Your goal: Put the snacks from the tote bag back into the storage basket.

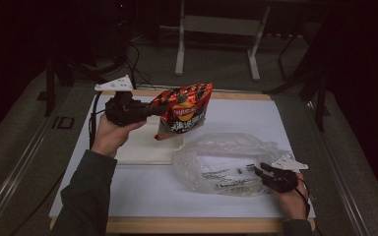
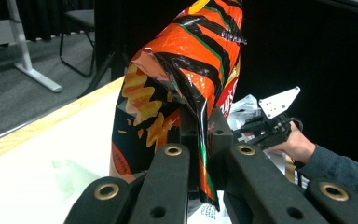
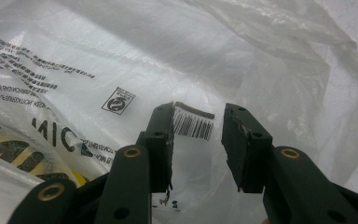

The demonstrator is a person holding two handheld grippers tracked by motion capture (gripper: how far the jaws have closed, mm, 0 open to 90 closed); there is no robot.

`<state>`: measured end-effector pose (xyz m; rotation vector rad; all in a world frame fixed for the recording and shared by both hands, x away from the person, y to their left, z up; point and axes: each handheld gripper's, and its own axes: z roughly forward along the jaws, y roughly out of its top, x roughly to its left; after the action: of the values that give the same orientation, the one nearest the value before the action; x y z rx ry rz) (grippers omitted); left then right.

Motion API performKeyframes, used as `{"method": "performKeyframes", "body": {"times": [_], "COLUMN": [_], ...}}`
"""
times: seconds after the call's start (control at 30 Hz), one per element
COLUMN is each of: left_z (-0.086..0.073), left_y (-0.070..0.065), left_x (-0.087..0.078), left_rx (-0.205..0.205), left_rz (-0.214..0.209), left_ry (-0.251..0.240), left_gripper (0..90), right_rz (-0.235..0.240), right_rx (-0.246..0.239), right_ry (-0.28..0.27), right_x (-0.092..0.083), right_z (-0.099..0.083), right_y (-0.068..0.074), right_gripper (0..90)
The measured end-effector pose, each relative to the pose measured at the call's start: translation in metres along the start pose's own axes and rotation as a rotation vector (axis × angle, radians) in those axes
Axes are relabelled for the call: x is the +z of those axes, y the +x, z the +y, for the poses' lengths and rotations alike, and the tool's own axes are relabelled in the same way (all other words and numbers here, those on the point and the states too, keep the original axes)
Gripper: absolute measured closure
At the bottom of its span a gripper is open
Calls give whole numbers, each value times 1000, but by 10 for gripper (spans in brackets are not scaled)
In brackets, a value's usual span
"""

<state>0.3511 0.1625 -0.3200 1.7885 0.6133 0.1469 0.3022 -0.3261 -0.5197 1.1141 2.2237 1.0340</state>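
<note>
On top of the big white table (image 1: pixel 142 191) lie all the things, and its wooden edge runs along the front and the back. Lots of bare white room sits at the front left, so the hands can move there without bumping anything.

Next biggest is the clear plastic bag (image 1: pixel 226 162). It lies crumpled on the right half of the table, and black print and a barcode show on it. Its far end looks puffed up and may be the open mouth, but I cannot tell for sure. It looks like the bag is waiting for the snack to go in.

A flat white board (image 1: pixel 147 147) lies on the table to the left of the bag.

Then comes the orange and black chip bag (image 1: pixel 184 110). It is up in the air over the white board, near the back edge, and just beside the plastic bag. It hangs tilted, I think so it can be carried across.

The left gripper (image 1: pixel 152 109) is clamped tight on the side edge of the chip bag, pinching the foil flat.

The right gripper (image 1: pixel 262 172) is at the near right end of the plastic bag. Its jaws stand apart with the thin plastic between them, not yet squeezing it. It looks ready to grab that edge and hold the bag.
</note>
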Motion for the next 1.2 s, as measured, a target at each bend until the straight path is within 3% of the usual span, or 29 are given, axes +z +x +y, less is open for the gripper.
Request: {"method": "performKeyframes", "body": {"times": [0.53, 1.2], "left_z": [-7, -16], "left_y": [16, 32], "left_x": [-7, -12], "left_rx": [-37, -77], "left_rz": [10, 55], "left_ry": [-11, -5], "left_gripper": [891, 890], "right_rz": [4, 6], "right_rx": [-3, -2], "right_ry": [-1, -1], "right_x": [1, 2], "right_z": [1, 1], "right_y": [1, 1], "right_gripper": [635, 635]}}
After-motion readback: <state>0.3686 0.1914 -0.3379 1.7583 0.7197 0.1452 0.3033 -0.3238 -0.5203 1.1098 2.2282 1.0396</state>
